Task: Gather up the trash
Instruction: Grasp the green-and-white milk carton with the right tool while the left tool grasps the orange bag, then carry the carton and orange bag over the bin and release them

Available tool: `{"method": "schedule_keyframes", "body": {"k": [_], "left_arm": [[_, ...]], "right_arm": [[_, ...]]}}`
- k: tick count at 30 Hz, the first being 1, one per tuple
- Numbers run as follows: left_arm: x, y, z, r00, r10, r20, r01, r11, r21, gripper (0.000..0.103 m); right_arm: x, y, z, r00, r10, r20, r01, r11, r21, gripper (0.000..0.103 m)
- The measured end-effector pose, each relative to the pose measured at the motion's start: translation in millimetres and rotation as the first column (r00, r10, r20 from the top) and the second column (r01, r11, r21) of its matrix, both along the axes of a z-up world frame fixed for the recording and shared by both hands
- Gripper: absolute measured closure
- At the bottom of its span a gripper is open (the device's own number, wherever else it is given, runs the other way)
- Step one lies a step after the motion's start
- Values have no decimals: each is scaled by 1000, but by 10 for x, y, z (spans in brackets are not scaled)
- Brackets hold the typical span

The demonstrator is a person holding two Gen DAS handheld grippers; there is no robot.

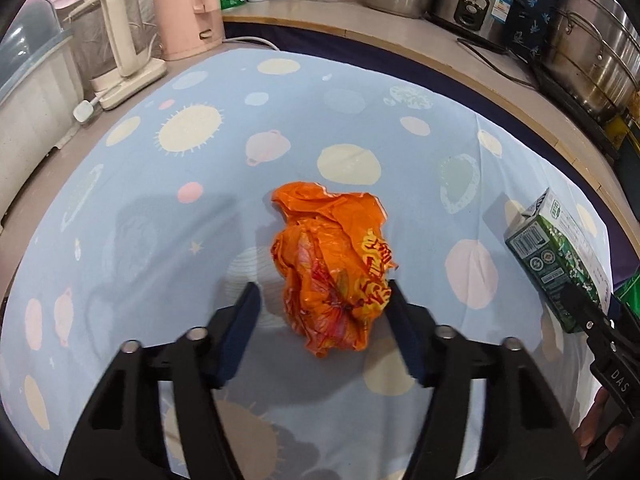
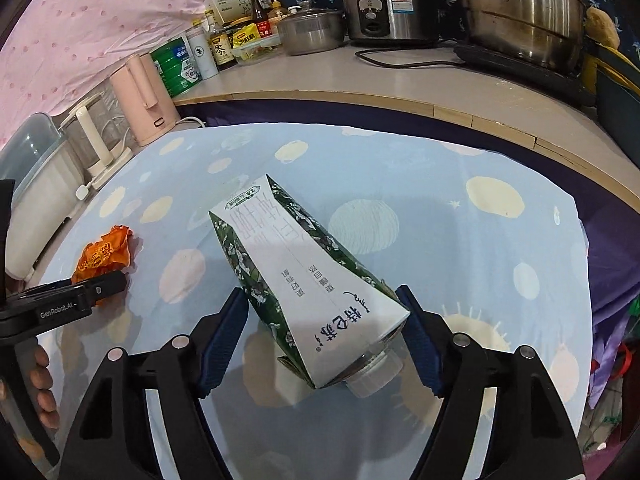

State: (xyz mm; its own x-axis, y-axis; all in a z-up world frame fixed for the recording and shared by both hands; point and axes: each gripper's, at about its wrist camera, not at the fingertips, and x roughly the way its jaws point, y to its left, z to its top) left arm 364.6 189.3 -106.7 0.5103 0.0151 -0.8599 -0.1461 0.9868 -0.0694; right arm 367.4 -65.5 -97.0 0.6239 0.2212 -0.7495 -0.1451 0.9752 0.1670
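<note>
The near end of the crumpled orange plastic bag [image 1: 334, 268] drops behind the left gripper [image 1: 324, 300], so whether its right pad touches the bag cannot be told; the left pad stands clear of it. That gripper is spread wide, straddling the bag from just above the blue planet-print tablecloth [image 1: 160, 208]. The right gripper [image 2: 324, 312] is likewise spread, its fingers flanking the green-and-white milk carton [image 2: 304, 280], which lies tilted with its capped end nearest the camera; contact with the pads is hard to judge. In the right wrist view the left gripper's black body enters from the left, partly covering the bag. Ahead of both tools stand a pink kettle [image 2: 144, 96], a rice cooker [image 2: 384, 12] and steel pots [image 2: 524, 12].
</note>
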Motion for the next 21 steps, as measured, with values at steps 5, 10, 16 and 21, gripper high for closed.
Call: {"method": "schedule_keyframes", "body": {"k": [5, 10, 16, 21], "left_arm": [[-69, -50, 30, 1000, -24, 2, 24, 1000, -14, 76], [-297, -189, 148, 998, -49, 24, 50, 999, -13, 77], [-687, -393, 325, 995, -94, 39, 95, 995, -33, 77], [-1139, -606, 425, 989, -146, 38, 148, 988, -46, 77]], "right_arm": [[-130, 23, 17, 1000, 0, -2, 0, 1000, 11, 35], [-399, 3, 93, 1000, -9, -5, 10, 999, 47, 37], [-875, -52, 209, 999, -32, -7, 32, 998, 59, 39], [-1324, -198, 293, 997, -69, -15, 70, 994, 86, 40]]}}
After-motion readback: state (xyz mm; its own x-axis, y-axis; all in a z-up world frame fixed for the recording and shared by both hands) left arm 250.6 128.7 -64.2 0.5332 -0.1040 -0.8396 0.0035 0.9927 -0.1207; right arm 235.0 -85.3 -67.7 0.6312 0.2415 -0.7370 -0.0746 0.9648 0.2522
